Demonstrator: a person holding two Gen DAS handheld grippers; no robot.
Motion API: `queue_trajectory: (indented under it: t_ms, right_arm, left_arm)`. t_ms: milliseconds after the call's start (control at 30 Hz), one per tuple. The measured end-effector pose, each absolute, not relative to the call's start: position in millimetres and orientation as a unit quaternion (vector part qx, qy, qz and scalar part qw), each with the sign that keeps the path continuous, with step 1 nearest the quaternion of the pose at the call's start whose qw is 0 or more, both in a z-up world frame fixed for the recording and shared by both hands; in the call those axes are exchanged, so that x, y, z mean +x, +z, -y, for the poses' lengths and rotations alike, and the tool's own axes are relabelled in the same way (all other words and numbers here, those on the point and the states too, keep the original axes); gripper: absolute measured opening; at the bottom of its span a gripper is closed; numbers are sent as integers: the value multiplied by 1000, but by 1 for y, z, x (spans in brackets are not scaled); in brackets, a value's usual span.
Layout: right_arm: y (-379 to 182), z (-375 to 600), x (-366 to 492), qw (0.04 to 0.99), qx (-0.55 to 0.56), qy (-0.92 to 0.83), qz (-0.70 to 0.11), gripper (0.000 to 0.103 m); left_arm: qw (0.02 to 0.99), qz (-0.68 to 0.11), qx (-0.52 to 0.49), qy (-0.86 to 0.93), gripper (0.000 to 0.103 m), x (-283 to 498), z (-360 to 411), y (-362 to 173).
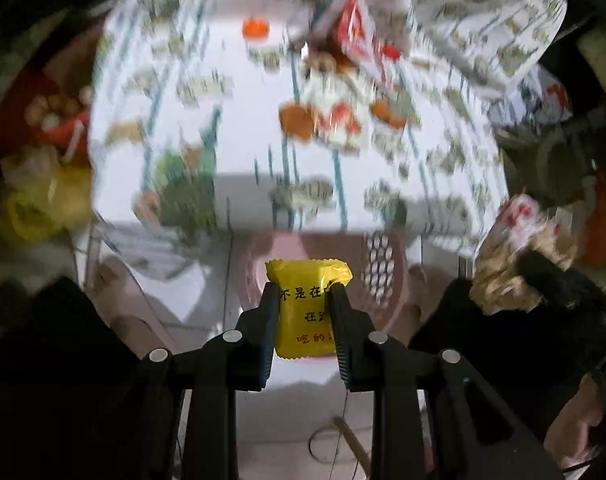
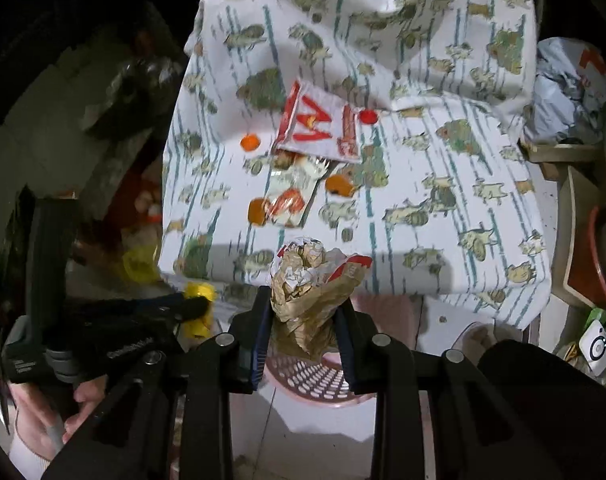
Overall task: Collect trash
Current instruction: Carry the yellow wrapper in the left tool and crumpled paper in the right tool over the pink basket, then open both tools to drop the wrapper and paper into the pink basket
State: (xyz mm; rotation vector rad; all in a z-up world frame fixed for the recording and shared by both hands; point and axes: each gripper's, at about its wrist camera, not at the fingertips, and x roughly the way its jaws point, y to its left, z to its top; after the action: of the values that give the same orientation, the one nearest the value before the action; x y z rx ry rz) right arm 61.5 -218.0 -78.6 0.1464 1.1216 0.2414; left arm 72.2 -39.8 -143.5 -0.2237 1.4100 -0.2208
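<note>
The left gripper (image 1: 301, 300) pinched a yellow snack packet (image 1: 308, 308) printed with black and red Chinese characters, its jaws pressed against the packet's two sides. Directly beyond and beneath it sat a pink perforated basket (image 1: 379, 268) on the pale floor, at the foot of the table. The right gripper (image 2: 305, 308) clamped a crumpled brown paper wrapper (image 2: 307, 292) with white and red scraps showing at its top, the jaws closed on its lower part; the same pink basket (image 2: 323, 380) lay just below that wad. In the left wrist view the wrapper (image 1: 511, 264) appeared at the right edge, and in the right wrist view the yellow packet (image 2: 199, 308) showed at the left, so both pieces hung near one another above the basket.

Farther off stood the table, draped in a white tablecloth (image 2: 443, 208) patterned with green animals and teal stripes. On it lay a white and red wrapper (image 2: 319, 126), a clear torn wrapper with red print (image 2: 287, 204), and several orange peel pieces (image 2: 250, 143) close around them. The left view was motion-blurred across the table.
</note>
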Motion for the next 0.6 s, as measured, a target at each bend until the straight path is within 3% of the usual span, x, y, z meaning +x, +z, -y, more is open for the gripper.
queue_trajectory:
  t_ms: [333,500,533,567,600]
  right_arm:
    - [-145,242,85,781,104,60,-613,32]
    - [-195,230,89,750,56,66,-656,32]
    - [-202,229,90,748,48,62,-659,32]
    - [-211,228,91,747,40,53,-662,32]
    - [-219,229,92,745,38,46,-665,32]
  left_arm:
    - [697,-706,-79,-97,25,94,53,-224]
    - [677,-726,-72,-100,26,90,66,-244]
    - [678,-725,-64,-99,29,90,69,-244]
    - [679,-725,-60,-98,40,89,70,-245]
    - [678,-727,-59,-97,58,88,71,-246]
